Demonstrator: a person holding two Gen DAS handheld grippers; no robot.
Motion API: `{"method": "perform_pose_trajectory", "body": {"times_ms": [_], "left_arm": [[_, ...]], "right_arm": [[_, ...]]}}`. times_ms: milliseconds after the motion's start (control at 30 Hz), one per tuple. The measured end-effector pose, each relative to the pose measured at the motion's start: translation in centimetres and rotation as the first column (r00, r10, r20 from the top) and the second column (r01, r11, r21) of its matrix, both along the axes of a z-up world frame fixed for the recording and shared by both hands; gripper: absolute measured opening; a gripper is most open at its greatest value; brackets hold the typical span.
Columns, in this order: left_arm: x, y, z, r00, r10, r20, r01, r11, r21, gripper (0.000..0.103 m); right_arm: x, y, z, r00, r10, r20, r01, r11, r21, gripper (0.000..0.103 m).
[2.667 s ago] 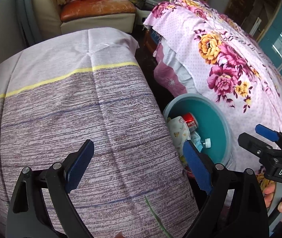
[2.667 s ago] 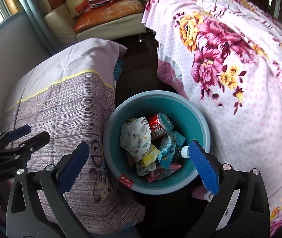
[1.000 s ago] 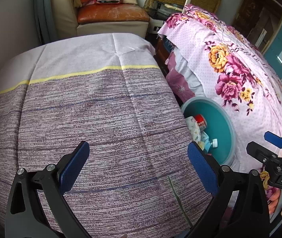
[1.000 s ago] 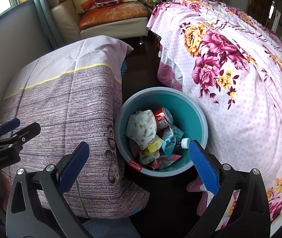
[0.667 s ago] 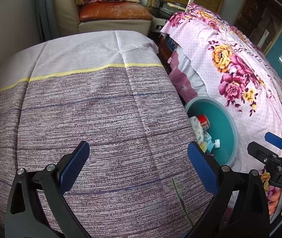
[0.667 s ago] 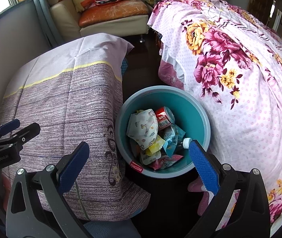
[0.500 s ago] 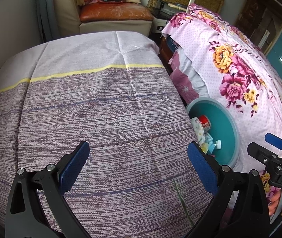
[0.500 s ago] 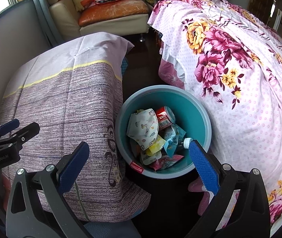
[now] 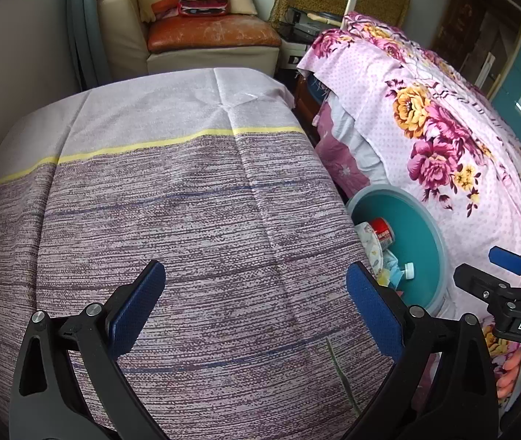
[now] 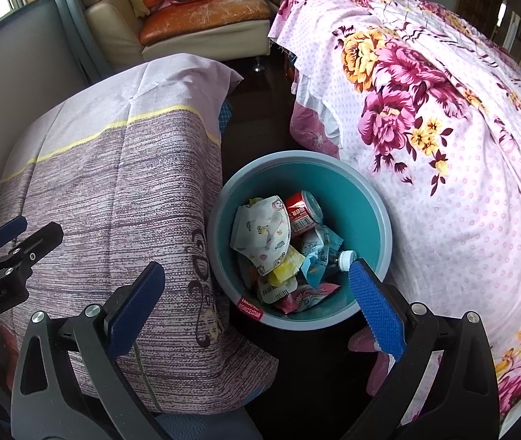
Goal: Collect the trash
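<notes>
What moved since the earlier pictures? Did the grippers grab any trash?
Nothing was grabbed or let go. Both cameras pulled back and up: the teal round bin slid further right in the left wrist view and looks smaller in the right wrist view. The left gripper and right gripper stayed open and empty. The red can, white patterned wrapper and the other trash in the bin stayed put.

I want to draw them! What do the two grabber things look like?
Both are black plastic with silver screws. The left gripper and right gripper each have two jaws faced with bumpy blue pads. White letters "DAS" mark the right one's side, and faint lettering marks the left one's side.
</notes>
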State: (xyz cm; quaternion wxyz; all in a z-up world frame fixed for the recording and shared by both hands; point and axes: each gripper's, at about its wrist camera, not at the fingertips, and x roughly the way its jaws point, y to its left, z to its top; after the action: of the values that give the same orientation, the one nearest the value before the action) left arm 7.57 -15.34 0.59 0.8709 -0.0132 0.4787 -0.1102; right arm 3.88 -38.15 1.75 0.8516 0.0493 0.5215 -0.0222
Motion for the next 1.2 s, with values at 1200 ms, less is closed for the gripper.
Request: {"method": "perform_pose_trajectory", "body": {"times_ms": [1200], "left_arm": [[0.1,0.83,0.04,1.0,0.006,0.012,-0.006,1.0,0.007,0.099]], "right_arm": [[0.19,0.34,-0.51,1.0,0.0,-0.014,0.0,1.0,-0.002,0.096]]}}
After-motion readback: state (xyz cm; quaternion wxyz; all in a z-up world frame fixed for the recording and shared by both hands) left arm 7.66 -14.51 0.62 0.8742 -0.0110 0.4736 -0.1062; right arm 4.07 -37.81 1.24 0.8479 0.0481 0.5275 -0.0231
